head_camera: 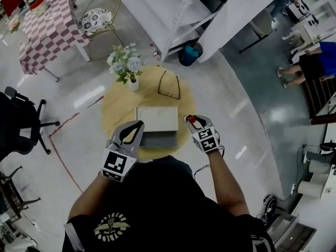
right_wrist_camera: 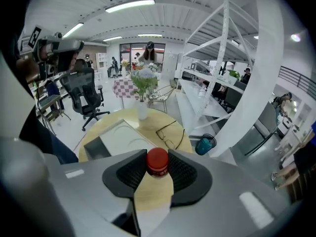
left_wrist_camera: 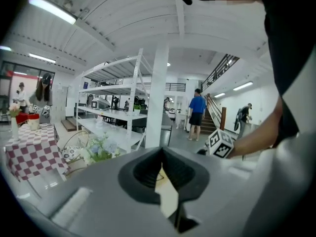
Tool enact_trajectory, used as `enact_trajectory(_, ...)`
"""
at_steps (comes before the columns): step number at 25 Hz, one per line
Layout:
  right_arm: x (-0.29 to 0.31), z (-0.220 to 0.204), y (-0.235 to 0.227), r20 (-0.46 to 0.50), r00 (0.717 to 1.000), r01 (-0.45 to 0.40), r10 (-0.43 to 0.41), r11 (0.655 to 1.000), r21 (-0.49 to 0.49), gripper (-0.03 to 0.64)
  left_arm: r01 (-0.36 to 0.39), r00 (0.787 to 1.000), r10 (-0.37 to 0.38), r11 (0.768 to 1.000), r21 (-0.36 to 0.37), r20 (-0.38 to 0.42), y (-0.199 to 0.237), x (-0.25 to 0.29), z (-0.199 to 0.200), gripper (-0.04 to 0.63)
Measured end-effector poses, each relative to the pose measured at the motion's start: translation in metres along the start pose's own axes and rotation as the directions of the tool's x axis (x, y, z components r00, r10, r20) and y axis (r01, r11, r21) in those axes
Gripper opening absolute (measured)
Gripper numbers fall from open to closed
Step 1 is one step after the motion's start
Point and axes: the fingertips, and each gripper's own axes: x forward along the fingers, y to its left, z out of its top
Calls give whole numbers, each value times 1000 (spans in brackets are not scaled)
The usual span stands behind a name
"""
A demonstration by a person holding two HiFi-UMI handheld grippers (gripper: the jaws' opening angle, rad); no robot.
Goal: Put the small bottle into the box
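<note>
The small bottle [head_camera: 191, 119], with a red cap [right_wrist_camera: 157, 162], is clamped between the jaws of my right gripper [head_camera: 194, 123] [right_wrist_camera: 158, 156]. It hangs above the right side of the round yellow table [head_camera: 118, 112], just right of the box [head_camera: 156, 119]. The box lies open, with a pale lid panel [right_wrist_camera: 121, 141] behind and a grey inside [head_camera: 159, 139] in front. My left gripper [head_camera: 139, 125] [left_wrist_camera: 161, 153] hovers at the box's front left corner, its jaw tips together with nothing between them.
Black-rimmed glasses [head_camera: 169, 85] [right_wrist_camera: 170, 134] lie on the table behind the box. A white vase of flowers [head_camera: 127, 67] [right_wrist_camera: 142, 90] stands at the back left. Around the table are a black office chair [head_camera: 23, 122], a checkered table [head_camera: 50, 28], a blue bin [head_camera: 189, 53] and white shelving.
</note>
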Motion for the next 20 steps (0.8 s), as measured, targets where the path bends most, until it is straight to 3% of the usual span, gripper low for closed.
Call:
enact_trajectory(7, 75, -54, -27, -83, 989, -127, 119, 988, -87, 144, -183, 983, 184, 979, -88, 5, -8, 30, 22, 0)
enact_trajectory(13, 107, -71, -20, -74, 981, -191, 181, 967, -170, 144, -315, 949, 311, 945, -90, -56, -12, 30, 11, 0)
enact_trajectory(20, 116, -82, -13, -47, 979, -206, 201, 961, -186, 146, -355, 934, 349, 931, -89, -77, -30, 25, 4, 0)
